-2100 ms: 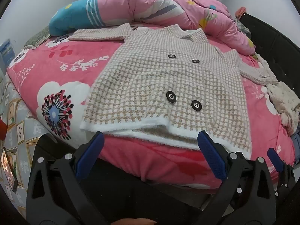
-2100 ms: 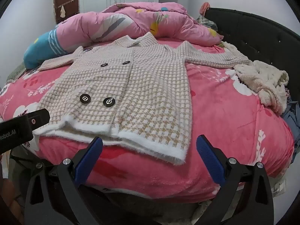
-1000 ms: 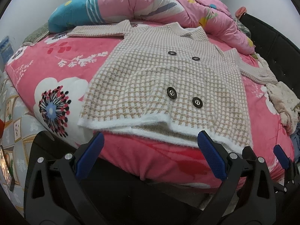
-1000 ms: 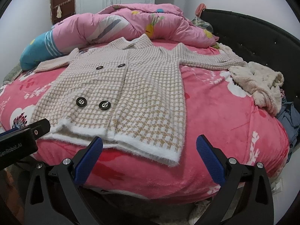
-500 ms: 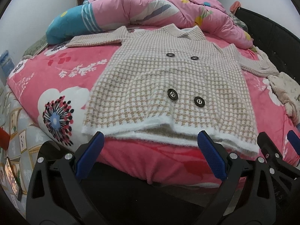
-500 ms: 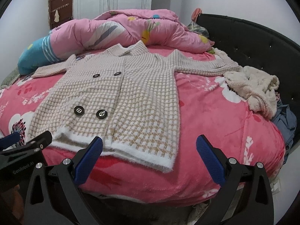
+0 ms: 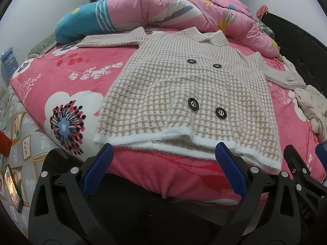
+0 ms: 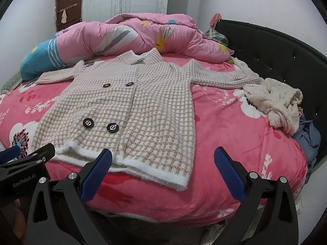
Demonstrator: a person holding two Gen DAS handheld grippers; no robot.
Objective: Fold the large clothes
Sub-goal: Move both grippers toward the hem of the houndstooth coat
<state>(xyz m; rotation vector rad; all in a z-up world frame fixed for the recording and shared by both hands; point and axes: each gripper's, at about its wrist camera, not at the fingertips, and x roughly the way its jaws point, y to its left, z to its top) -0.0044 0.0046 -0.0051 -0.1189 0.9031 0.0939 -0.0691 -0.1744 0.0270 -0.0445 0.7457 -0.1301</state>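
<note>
Lying flat, buttons up, beige-and-white checked knit coat (image 7: 184,85) sits on pink floral plush bedspread (image 8: 235,134), hem at near edge. Rumpled pink duvet (image 8: 132,34) behind; black padded headboard (image 8: 276,47) on right. Left gripper (image 7: 163,159) & right gripper (image 8: 163,161) hover before hem, jaws apart, empty.

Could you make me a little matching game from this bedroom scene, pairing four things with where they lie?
Things:
1. checked coat
2. pink quilt
3. cream fleece garment
4. black buttons

Places:
A. bunched up at the far end of the bed
B. spread flat in the middle, sleeves out
C. crumpled beside the black headboard
D. sewn on the coat's front in two pairs

Pairs: 1-B, 2-A, 3-C, 4-D
</note>
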